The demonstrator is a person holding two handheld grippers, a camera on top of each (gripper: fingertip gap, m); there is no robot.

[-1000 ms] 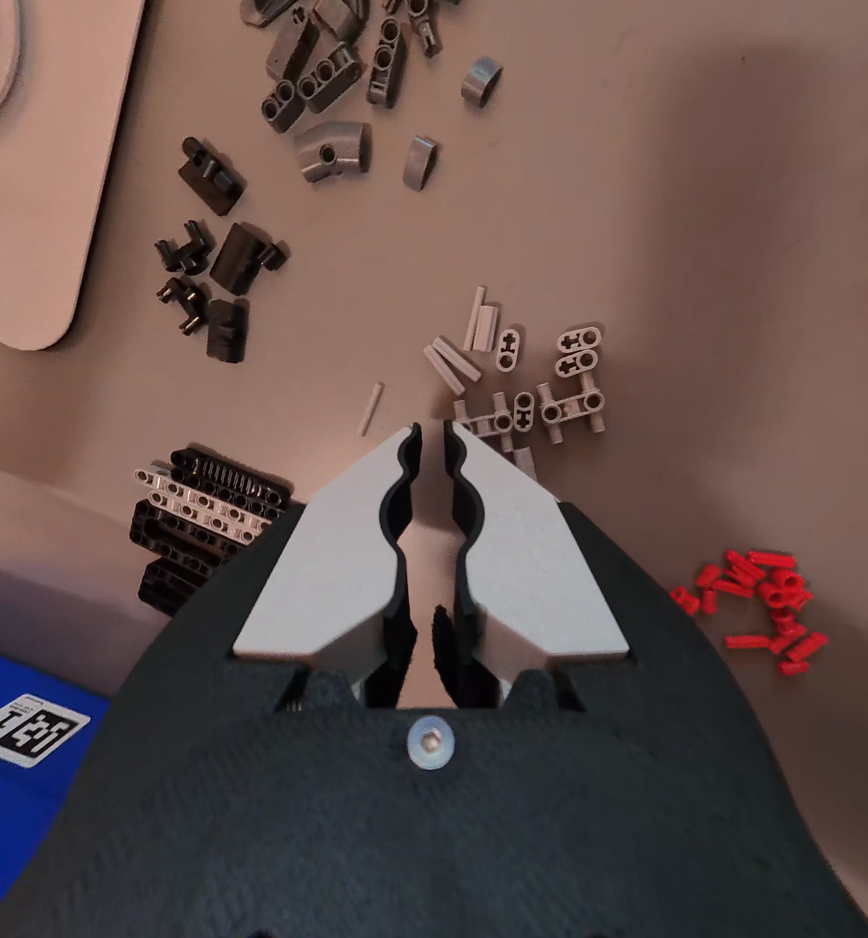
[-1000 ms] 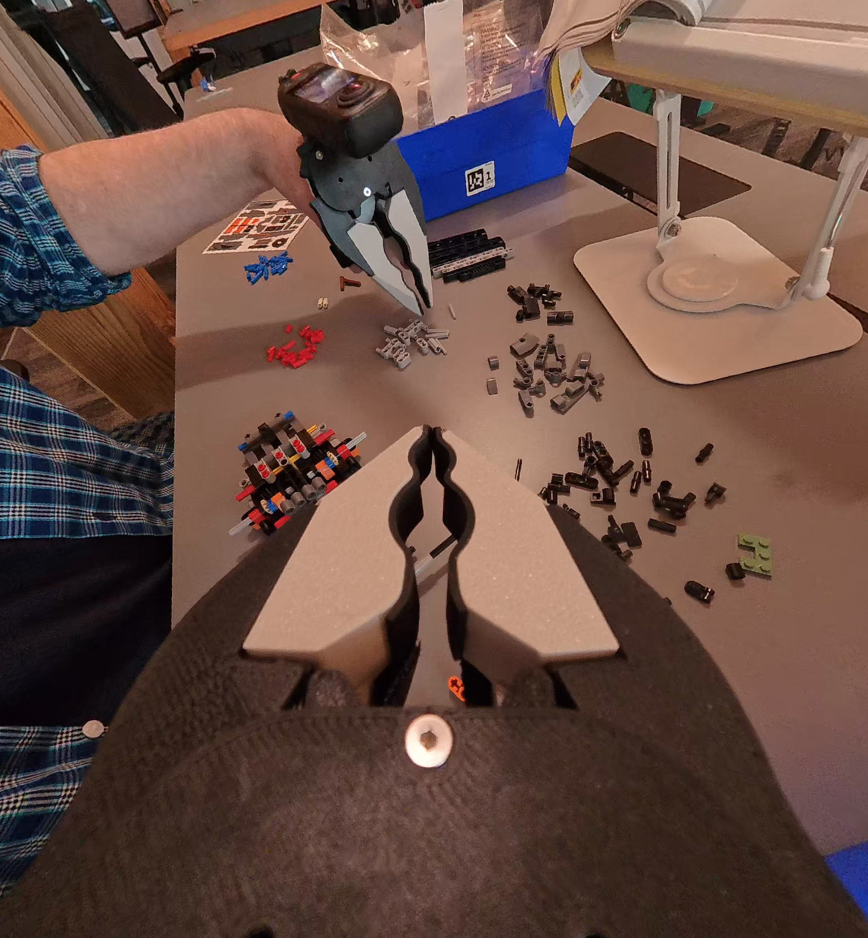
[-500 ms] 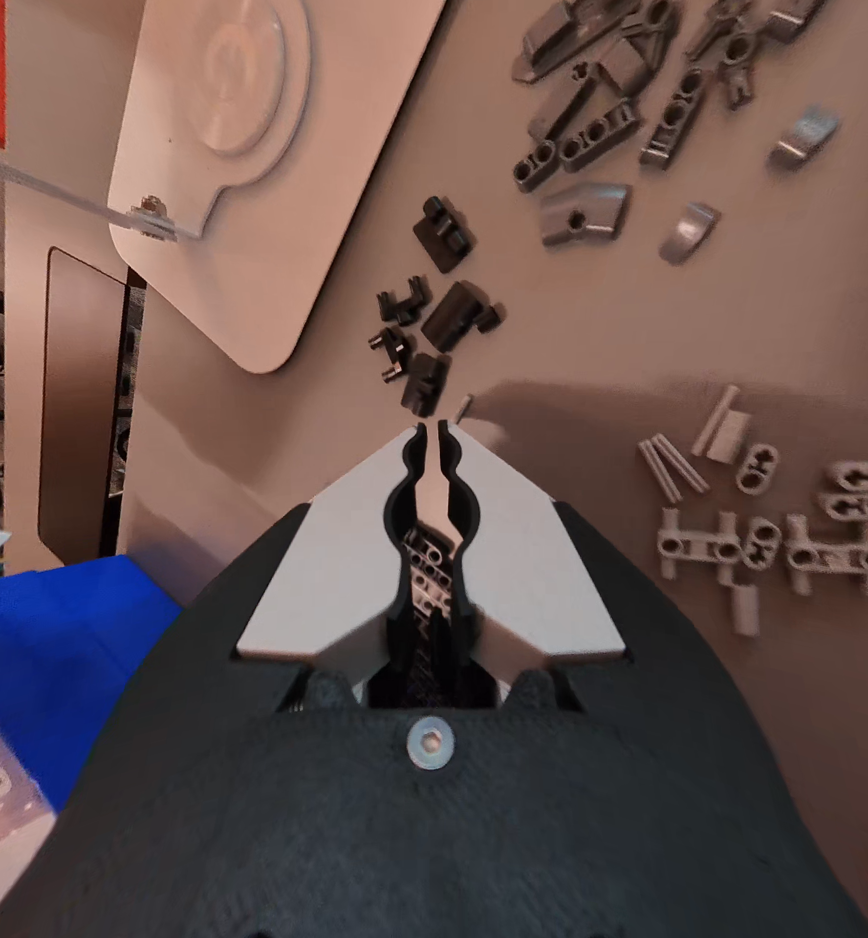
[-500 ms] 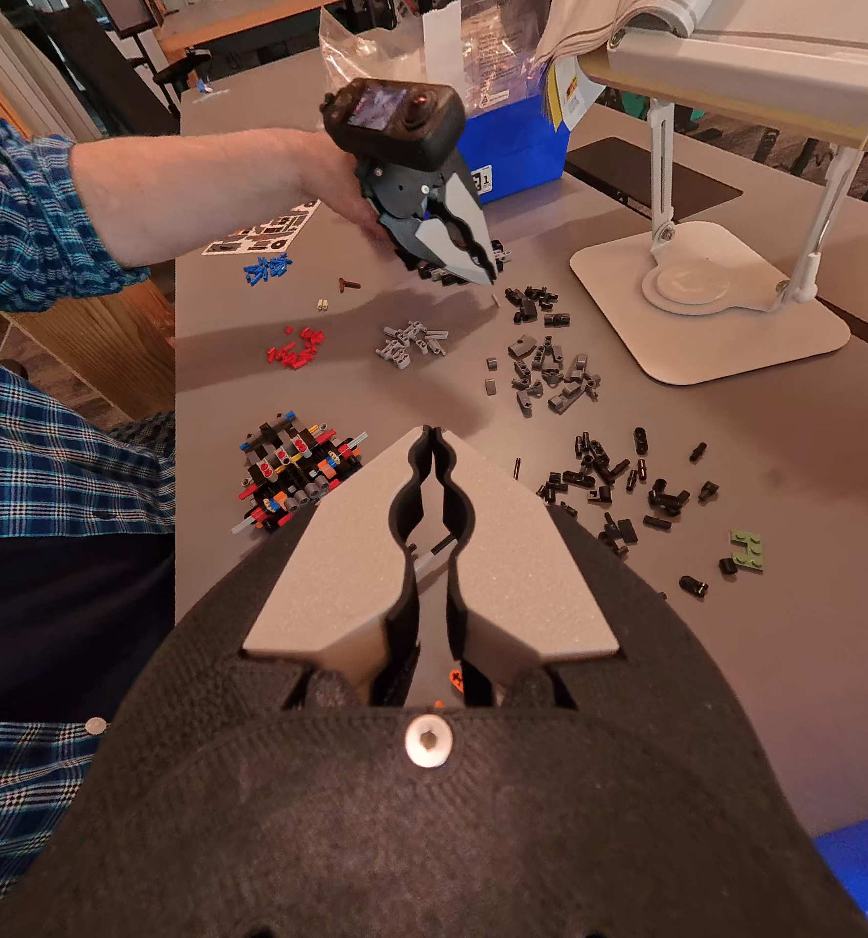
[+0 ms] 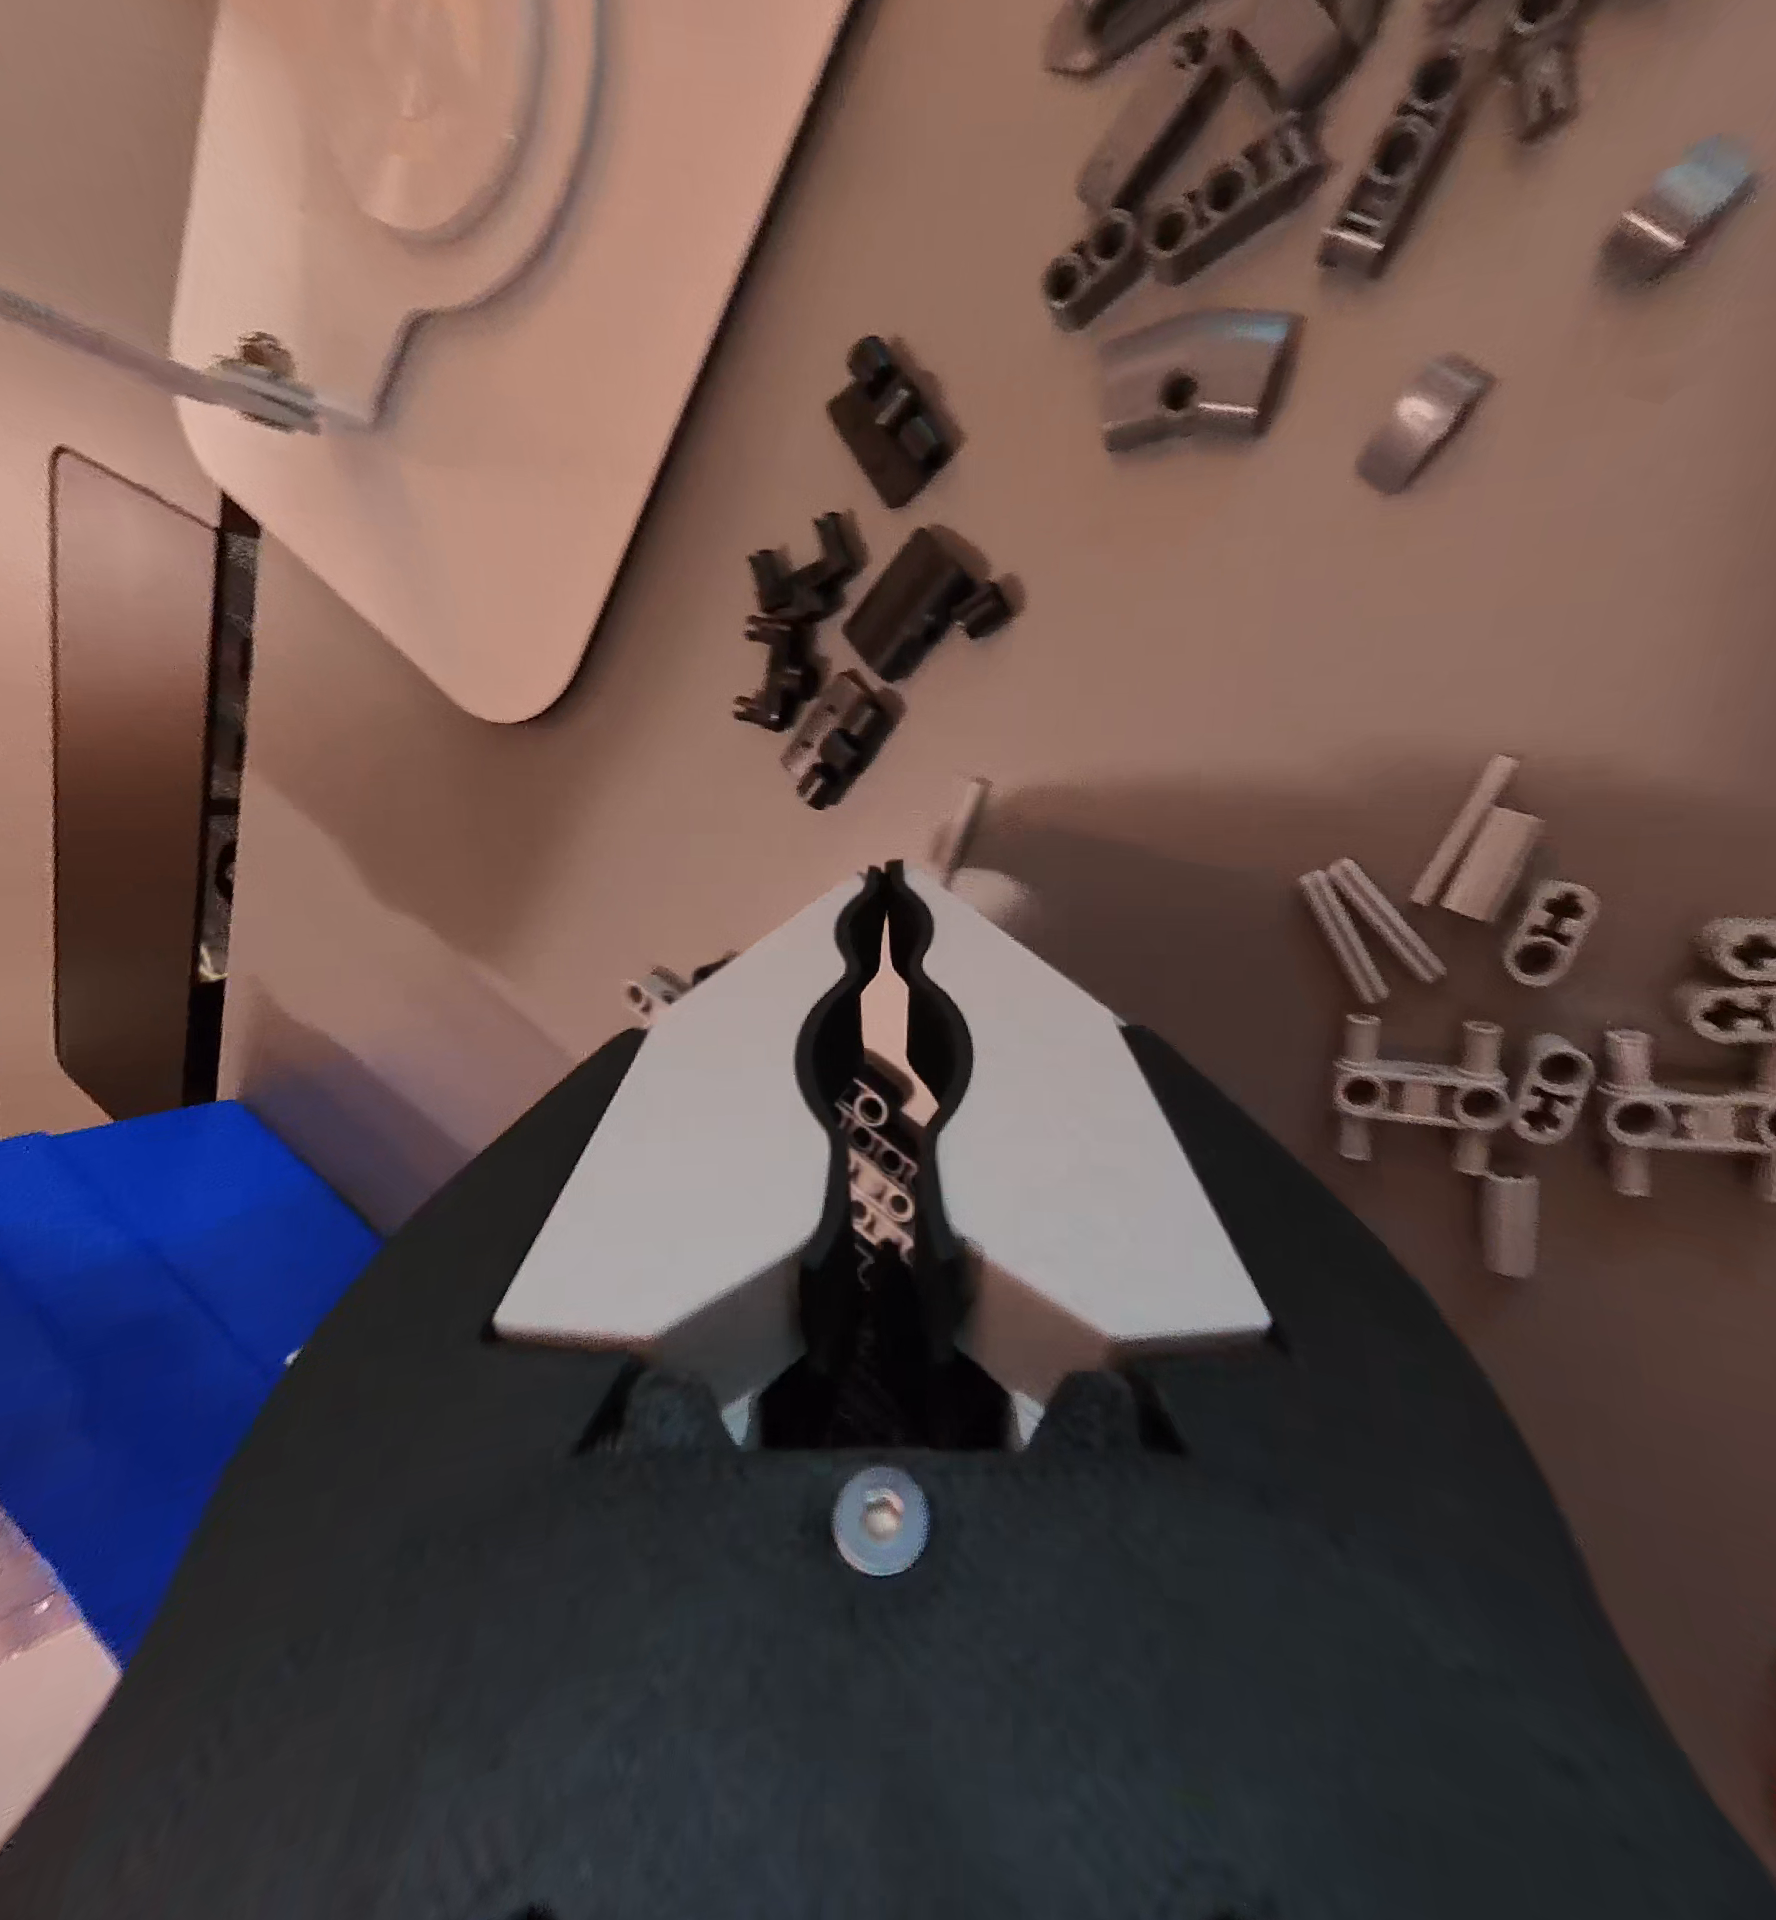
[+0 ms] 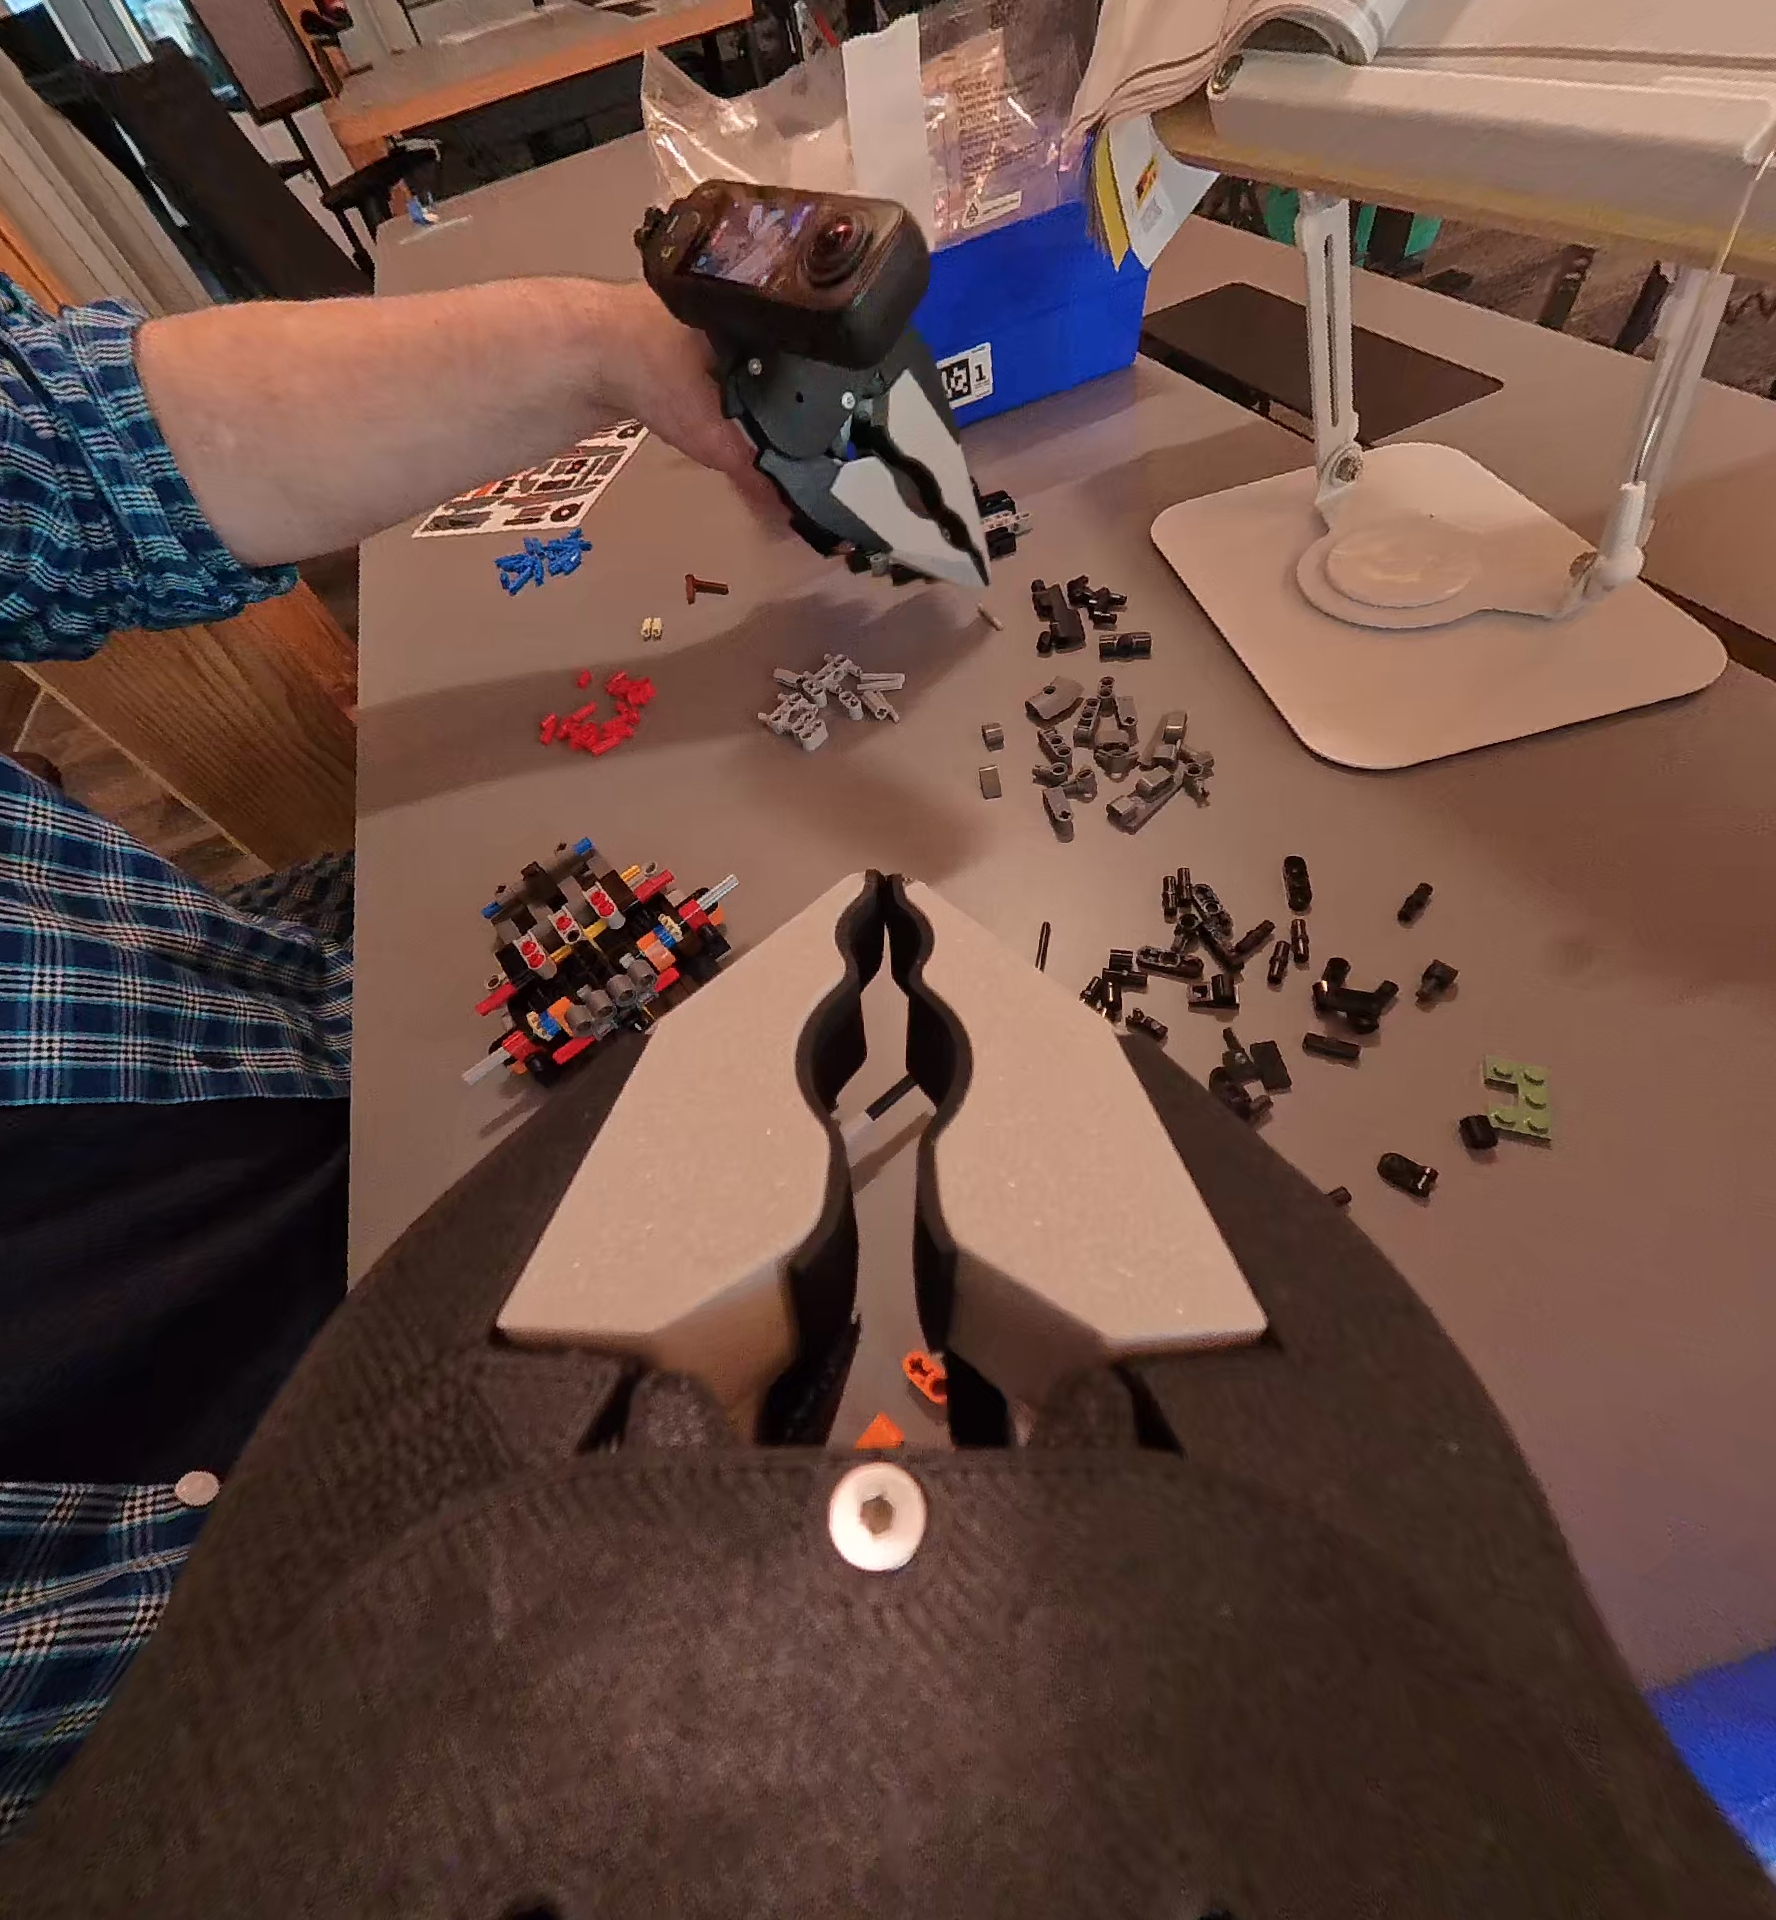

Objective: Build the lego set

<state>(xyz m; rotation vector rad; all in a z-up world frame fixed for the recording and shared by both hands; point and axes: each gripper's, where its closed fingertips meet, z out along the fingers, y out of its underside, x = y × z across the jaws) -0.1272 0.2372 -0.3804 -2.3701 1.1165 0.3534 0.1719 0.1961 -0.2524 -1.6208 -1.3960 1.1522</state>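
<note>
My left gripper (image 5: 885, 878) is shut and empty, tips touching, low over the grey table. It hangs above a stack of black and white beams (image 5: 879, 1132) that shows through its gap. A short light grey pin (image 5: 962, 826) lies just past its tips. In the right wrist view the left gripper (image 6: 972, 571) is held by a hand, pointing down near that pin (image 6: 990, 616). My right gripper (image 6: 889, 883) is shut and empty, above the near table. The partly built model (image 6: 593, 966) sits to its left.
Sorted piles lie around: black connectors (image 5: 863, 623), light grey connectors (image 5: 1590, 1039), dark grey parts (image 5: 1227, 208), red pins (image 6: 598, 712), blue pins (image 6: 541, 558), small black pins (image 6: 1227, 966). A white stand base (image 6: 1435, 613) and a blue bin (image 6: 1029, 301) stand at the back. About 35 centimetres separates my left fingertips from my right.
The left gripper has swung away from the light grey connectors to over the beam stack and its jaws have closed fully. The right gripper has hardly moved.
</note>
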